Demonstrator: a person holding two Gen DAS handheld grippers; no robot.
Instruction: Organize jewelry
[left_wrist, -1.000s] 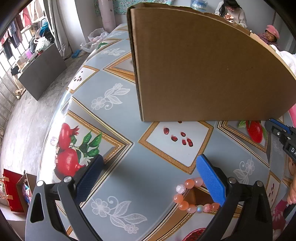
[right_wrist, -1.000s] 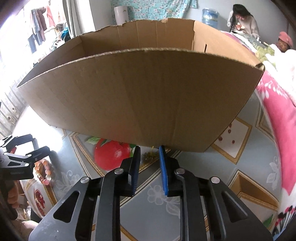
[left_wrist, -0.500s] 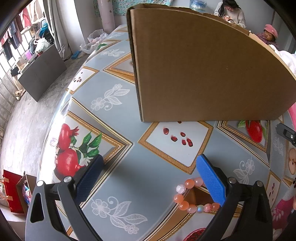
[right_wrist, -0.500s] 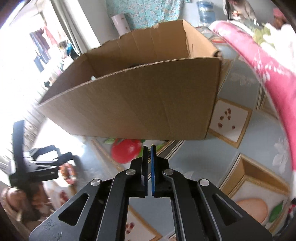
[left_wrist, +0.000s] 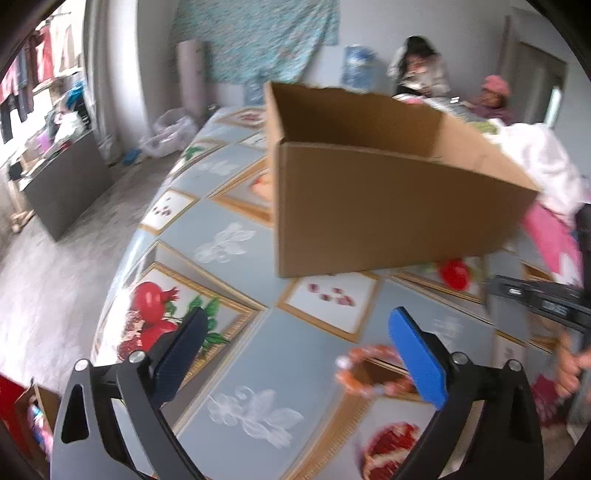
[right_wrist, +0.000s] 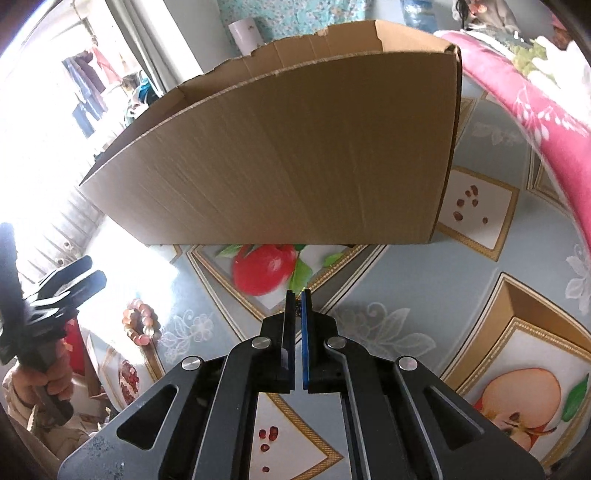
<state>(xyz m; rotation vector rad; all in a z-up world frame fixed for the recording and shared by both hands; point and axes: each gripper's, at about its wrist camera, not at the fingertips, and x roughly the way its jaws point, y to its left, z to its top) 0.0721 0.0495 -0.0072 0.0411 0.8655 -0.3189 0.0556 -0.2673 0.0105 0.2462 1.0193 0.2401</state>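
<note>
An orange and pink bead bracelet (left_wrist: 364, 371) lies on the fruit-print tablecloth, just inside the right finger of my open, empty left gripper (left_wrist: 295, 354). It also shows in the right wrist view (right_wrist: 142, 326), left of my right gripper (right_wrist: 297, 299). The right gripper is shut, and something small and dark seems pinched at its tips; I cannot tell what it is. An open cardboard box (left_wrist: 388, 206) stands behind both grippers and also shows in the right wrist view (right_wrist: 295, 155).
The tablecloth (right_wrist: 406, 280) covers the table, whose left edge (left_wrist: 122, 258) drops to a concrete floor. A pink blanket (right_wrist: 535, 103) lies right of the box. The right gripper's handle (left_wrist: 546, 299) sits at the left view's right edge. People sit in the background.
My right gripper closed from slightly open and pulled back from the box, rising. My left gripper lifted and tilted up, staying open over the bracelet.
</note>
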